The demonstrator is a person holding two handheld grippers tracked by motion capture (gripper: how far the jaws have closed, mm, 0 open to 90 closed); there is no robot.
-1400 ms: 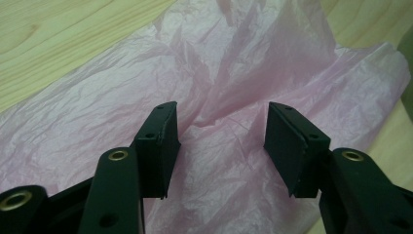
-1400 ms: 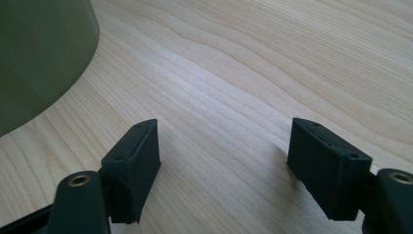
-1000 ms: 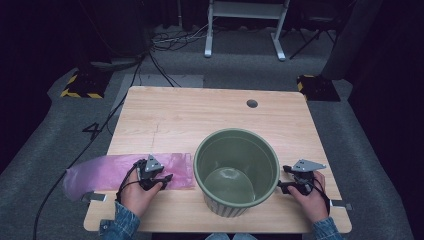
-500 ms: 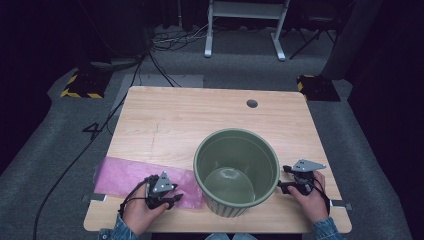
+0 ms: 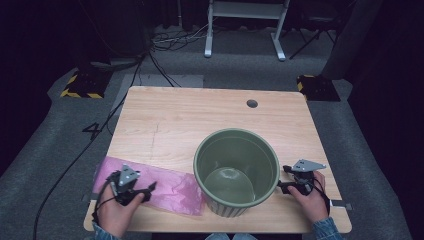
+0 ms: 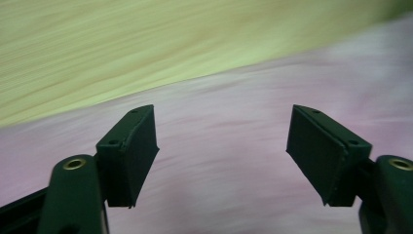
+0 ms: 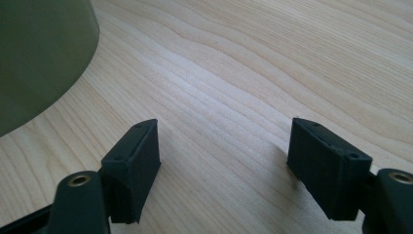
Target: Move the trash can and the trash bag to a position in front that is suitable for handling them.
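— What is that by the near left corner of the table?

— A thin, translucent pink plastic bag (image 5: 165, 186), lying flat and spread out as a long strip on the wood.

— How does it lie?

— Slightly slanted, its left end at the table's left edge, its right end running up against the foot of the round, ribbed olive-green plastic bin (image 5: 236, 171).

— And the bin?

— Upright, open-topped, empty, near the front edge.

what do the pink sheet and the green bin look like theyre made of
Pink sheet: probably thin plastic film, a bag laid flat; it is translucent and slightly glossy, with soft wrinkles. Green bin: likely moulded plastic with a smooth, faintly shiny finish; light glints on its inner floor and its lower outer wall is ribbed. Neither is certain from looks alone.
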